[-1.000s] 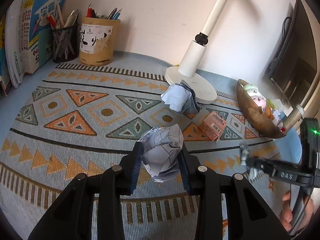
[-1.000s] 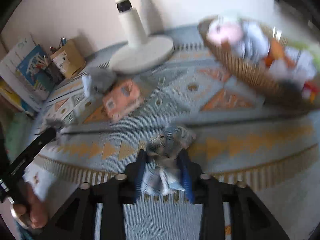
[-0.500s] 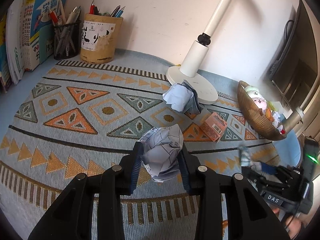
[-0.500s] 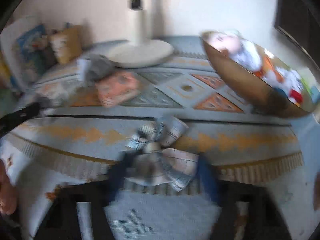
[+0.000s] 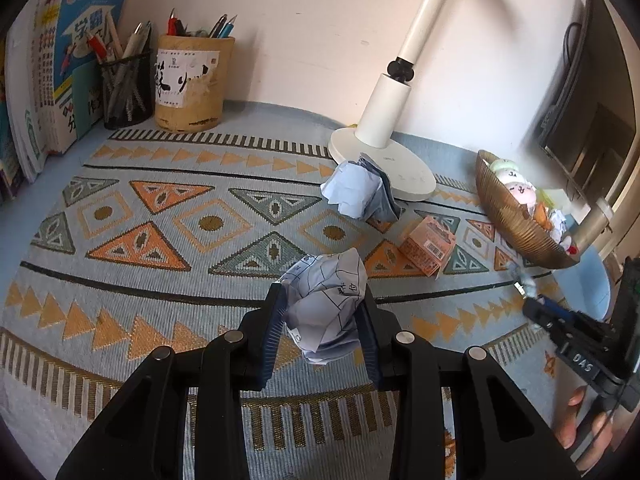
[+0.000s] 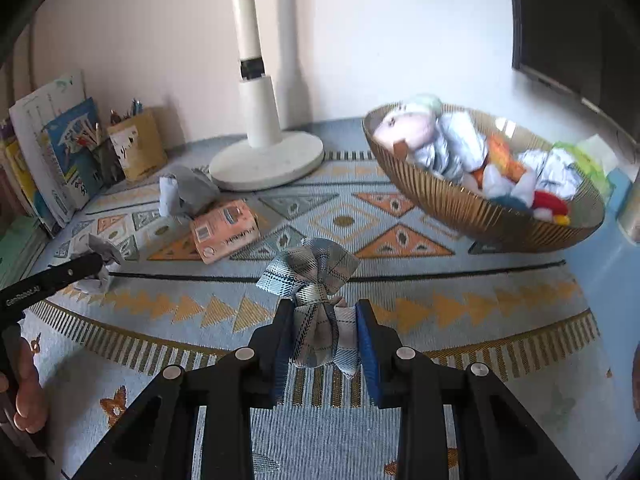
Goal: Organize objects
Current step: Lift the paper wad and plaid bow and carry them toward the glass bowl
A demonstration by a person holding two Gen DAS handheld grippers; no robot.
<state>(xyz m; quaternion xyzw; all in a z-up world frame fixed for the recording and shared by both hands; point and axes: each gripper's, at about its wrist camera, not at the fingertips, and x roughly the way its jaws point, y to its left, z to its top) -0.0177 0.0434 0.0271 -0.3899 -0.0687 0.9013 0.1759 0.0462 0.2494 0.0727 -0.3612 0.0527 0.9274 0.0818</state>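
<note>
**Both hands loaded, two things left on the mat**

From the left wrist: the left gripper (image 5: 322, 324) has its fingers clamped on a crumpled paper ball (image 5: 326, 304), held near the front edge of the bench (image 5: 280, 120). On the patterned mat (image 5: 160, 216), one more paper ball (image 5: 356, 192) lies against the foot of the white lamp (image 5: 384, 160), and one small pink box (image 5: 427, 246) lies just beside it toward the right. One gold bowl (image 5: 520, 232) stands at the right edge, already holding soft toys and scraps. Two pen pots (image 5: 188, 84) and a row of books (image 5: 60, 80) fill the back left corner.

From the right wrist: the right gripper (image 6: 324, 344) has just closed its fingers, and they now pinch one plaid fabric bow (image 6: 316, 276), near the front edge and short of the bowl.

I judge the tidying well along: the bowl is part filled, two things are held, and one paper ball and the box wait.
</note>
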